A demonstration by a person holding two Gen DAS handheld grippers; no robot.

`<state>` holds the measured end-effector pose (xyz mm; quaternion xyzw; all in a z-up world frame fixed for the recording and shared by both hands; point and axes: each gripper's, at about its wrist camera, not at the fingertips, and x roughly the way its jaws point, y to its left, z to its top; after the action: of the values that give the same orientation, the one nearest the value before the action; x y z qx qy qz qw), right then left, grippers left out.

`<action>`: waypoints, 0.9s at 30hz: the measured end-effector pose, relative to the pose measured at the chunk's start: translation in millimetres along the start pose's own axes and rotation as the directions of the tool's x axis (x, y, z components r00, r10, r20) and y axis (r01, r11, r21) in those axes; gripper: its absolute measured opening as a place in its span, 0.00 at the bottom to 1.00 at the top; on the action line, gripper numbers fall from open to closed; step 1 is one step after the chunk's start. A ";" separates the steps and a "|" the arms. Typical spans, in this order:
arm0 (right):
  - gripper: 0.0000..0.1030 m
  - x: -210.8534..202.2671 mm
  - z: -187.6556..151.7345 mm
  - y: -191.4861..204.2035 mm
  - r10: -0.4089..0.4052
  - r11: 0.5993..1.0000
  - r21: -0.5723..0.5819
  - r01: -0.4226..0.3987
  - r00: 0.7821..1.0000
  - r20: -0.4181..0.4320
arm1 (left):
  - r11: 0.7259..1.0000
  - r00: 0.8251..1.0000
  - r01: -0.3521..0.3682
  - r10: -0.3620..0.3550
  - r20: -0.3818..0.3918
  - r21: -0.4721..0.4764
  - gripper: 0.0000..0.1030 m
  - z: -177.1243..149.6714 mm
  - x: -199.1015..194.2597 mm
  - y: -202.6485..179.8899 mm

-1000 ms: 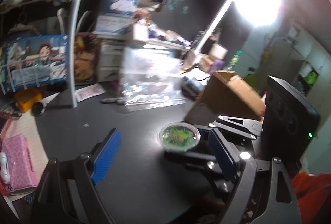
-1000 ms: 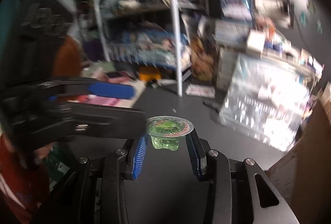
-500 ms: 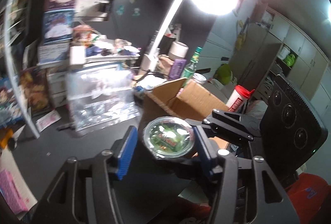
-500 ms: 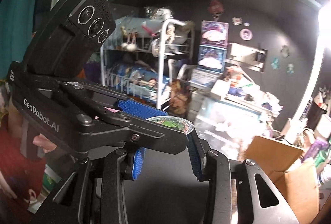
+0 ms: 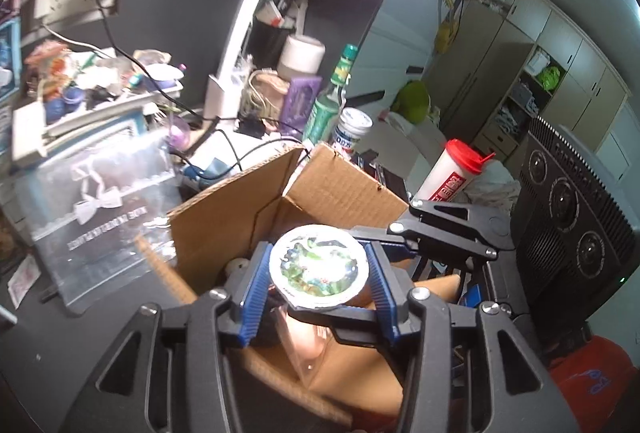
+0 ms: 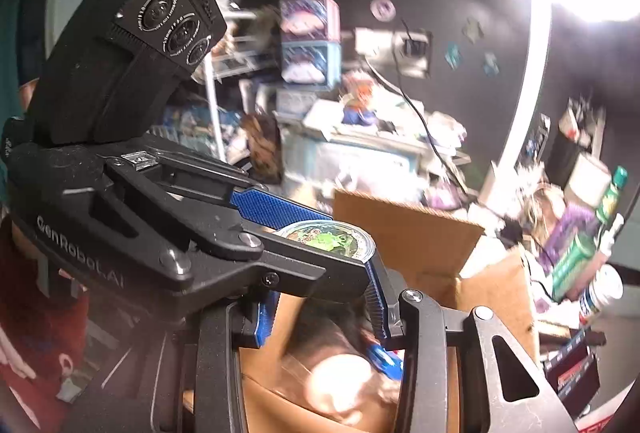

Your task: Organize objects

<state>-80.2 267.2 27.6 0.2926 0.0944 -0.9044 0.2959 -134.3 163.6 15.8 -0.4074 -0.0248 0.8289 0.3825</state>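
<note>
I am working with both tools on one small thing. Nearest to me, the left gripper (image 5: 318, 273) is closing its blue pads on the foil-lidded jelly cup (image 5: 319, 265). The cup is sitting between them, and the pads look to be meeting the lid's rim on either side. The right gripper (image 6: 320, 285) is set narrow and is clamping the same cup lower down. Its fingers are crossing the left ones, so from the right wrist view I am seeing only part of the lid behind the left tool's finger.

The cup is hanging level, right over the open mouth of the cardboard box (image 5: 224, 225), above its nearer half. Inside the box, directly under the cup, a pale wrapped item (image 5: 308, 345) is lying on the floor of the box, with a dark shape just beside it that I cannot make out.

To do this well, I am judging that only one tool should be carrying the cup as it goes down. Two crossed grips could twist the thin rim or peel the foil. I would let one hand ease off first, then lower the cup straight into a free spot inside the box. It should stay upright and clear of the box's raised flaps.

Beyond the box's far flap, a green bottle (image 5: 332, 101) and a red-capped tumbler (image 5: 452, 173) are standing close behind. I am keeping any swing away from that side.
</note>
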 end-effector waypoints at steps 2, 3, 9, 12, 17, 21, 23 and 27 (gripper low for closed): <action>0.32 4.0 0.1 -8.6 -0.016 1.000 0.003 0.016 0.999 -0.033 | 1.000 1.000 0.005 -0.005 -0.018 -0.005 0.43 4.6 11.1 1.0; 0.32 6.1 0.9 -12.1 -0.019 1.000 0.006 0.020 0.999 -0.050 | 1.000 1.000 0.003 -0.003 -0.024 -0.004 0.43 6.2 14.6 0.5; 0.33 15.5 4.7 -22.6 -0.030 0.999 0.007 0.031 0.991 -0.134 | 0.999 0.998 -0.036 0.036 -0.042 0.020 0.47 13.0 27.4 -2.8; 0.39 18.4 4.6 -22.8 -0.042 0.999 0.001 0.043 0.987 -0.154 | 0.998 0.997 -0.063 0.063 -0.039 0.022 0.58 12.8 27.0 -1.4; 0.48 16.2 4.5 -19.6 -0.066 0.998 0.002 0.067 0.987 -0.148 | 0.996 0.996 -0.083 0.083 -0.014 0.020 0.71 8.2 16.0 -0.2; 0.49 15.5 3.8 -15.7 -0.086 0.996 0.004 0.087 0.985 -0.149 | 0.994 0.994 -0.110 0.110 0.020 0.027 0.74 1.7 -1.4 -2.9; 0.50 13.8 3.1 -13.0 -0.095 0.995 0.008 0.097 0.985 -0.145 | 0.992 0.992 -0.123 0.122 0.040 0.025 0.77 -3.5 -12.4 -3.5; 0.56 7.6 2.4 -6.4 -0.116 0.993 0.021 0.119 0.985 -0.128 | 0.987 0.985 -0.158 0.156 0.078 0.020 0.83 -15.1 -33.0 -4.2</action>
<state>-90.1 268.0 25.0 0.3472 0.1173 -0.9012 0.2312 -108.8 140.9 28.9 -0.3712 0.0034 0.8716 0.3201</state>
